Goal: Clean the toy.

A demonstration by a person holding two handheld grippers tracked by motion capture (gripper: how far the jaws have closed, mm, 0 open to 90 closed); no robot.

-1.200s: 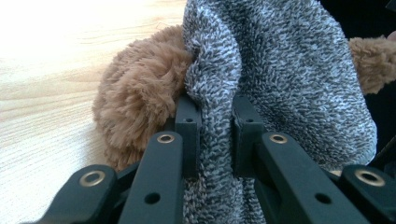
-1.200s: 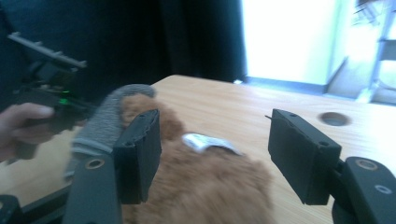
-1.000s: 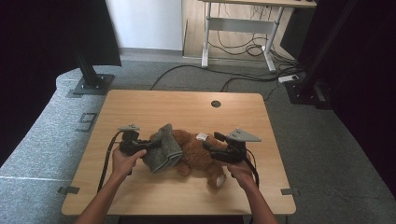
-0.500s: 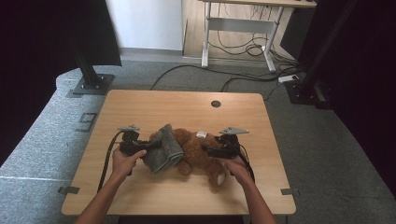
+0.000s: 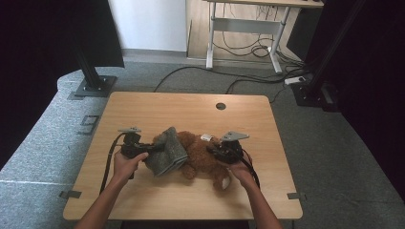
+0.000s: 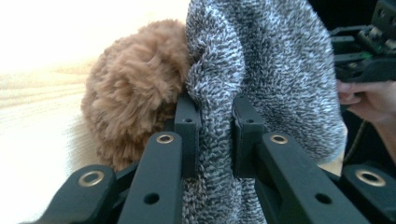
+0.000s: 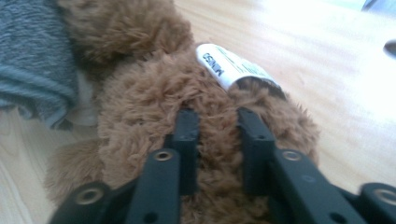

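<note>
Teddy bear (image 5: 203,155) lies mid-tabletop (image 5: 191,109). Left gripper (image 5: 143,148) fingers clamp the grey knit cloth (image 5: 167,151) over its head. Right gripper (image 5: 216,151) fingers, just closed, pinch its fur.

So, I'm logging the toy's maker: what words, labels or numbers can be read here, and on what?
"MINISO", as best it reads, upside down on the white tag sewn to the brown plush toy.
Finer print on that tag: too blurred to read.
The grey knitted garment, the grippers and the table carry no text that can be read.
</note>
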